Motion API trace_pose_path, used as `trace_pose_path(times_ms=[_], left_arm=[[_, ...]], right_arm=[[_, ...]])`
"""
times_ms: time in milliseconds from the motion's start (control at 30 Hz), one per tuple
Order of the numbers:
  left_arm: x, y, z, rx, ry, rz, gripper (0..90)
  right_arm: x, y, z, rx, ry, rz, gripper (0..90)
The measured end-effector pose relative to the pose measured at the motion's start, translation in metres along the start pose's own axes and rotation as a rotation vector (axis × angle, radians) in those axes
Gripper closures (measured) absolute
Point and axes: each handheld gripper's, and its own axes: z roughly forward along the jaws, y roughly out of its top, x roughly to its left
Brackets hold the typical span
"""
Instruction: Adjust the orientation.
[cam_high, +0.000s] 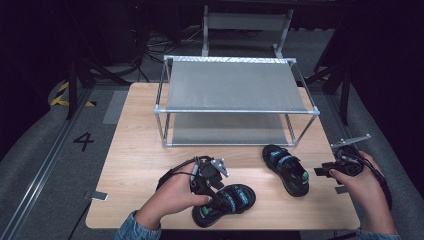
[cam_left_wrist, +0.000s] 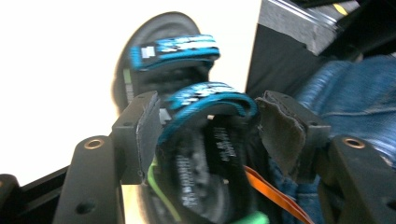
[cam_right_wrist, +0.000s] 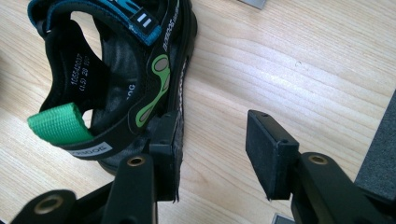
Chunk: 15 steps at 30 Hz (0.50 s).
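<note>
Two black sandals with blue straps lie on the wooden table (cam_high: 140, 150). The left sandal (cam_high: 235, 197) (cam_left_wrist: 187, 51) is near the front edge, and my left gripper (cam_high: 216, 196) (cam_left_wrist: 208, 126) stands open with its jaws astride the sandal's heel end, pads close to both sides. The right sandal (cam_high: 286, 169) (cam_right_wrist: 116, 84) lies farther right, with a green heel loop (cam_right_wrist: 58, 123). My right gripper (cam_high: 321, 171) (cam_right_wrist: 212, 135) is open just right of that heel. Its left pad (cam_right_wrist: 169, 135) is against the sole's edge, with bare table between the jaws.
A metal rack (cam_high: 235, 111) with two grey shelves stands at the back of the table. A small silver tag (cam_high: 99, 196) lies at the left front corner. A denim-clad leg (cam_left_wrist: 345, 88) shows below the table's front edge.
</note>
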Motion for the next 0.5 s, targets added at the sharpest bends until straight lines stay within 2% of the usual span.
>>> trace_pose_path(times_ms=[67, 167, 200, 333, 400, 500], left_arm=[[0.002, -0.001, 0.000, 0.004, 0.016, -0.004, 37.5], [0.005, -0.004, 0.003, 0.040, 0.066, 0.028, 36.8], [0.006, -0.004, 0.004, 0.060, 0.066, 0.050, 36.9], [0.006, -0.004, 0.011, 0.105, 0.083, 0.080, 35.9], [0.007, -0.003, 0.015, 0.106, 0.095, 0.086, 35.3], [0.010, -0.001, 0.018, 0.084, 0.107, 0.077, 34.5]], right_arm=[[0.000, -0.001, 0.000, -0.003, 0.002, -0.001, 57.0], [-0.001, -0.003, -0.001, -0.008, 0.006, 0.007, 56.2], [-0.001, -0.003, -0.001, -0.007, 0.005, 0.008, 56.1], [-0.002, -0.004, -0.001, -0.007, 0.006, 0.012, 56.0], [-0.002, -0.003, 0.000, -0.008, 0.008, 0.010, 55.7], [-0.001, -0.003, 0.000, -0.009, 0.010, 0.001, 54.8]])
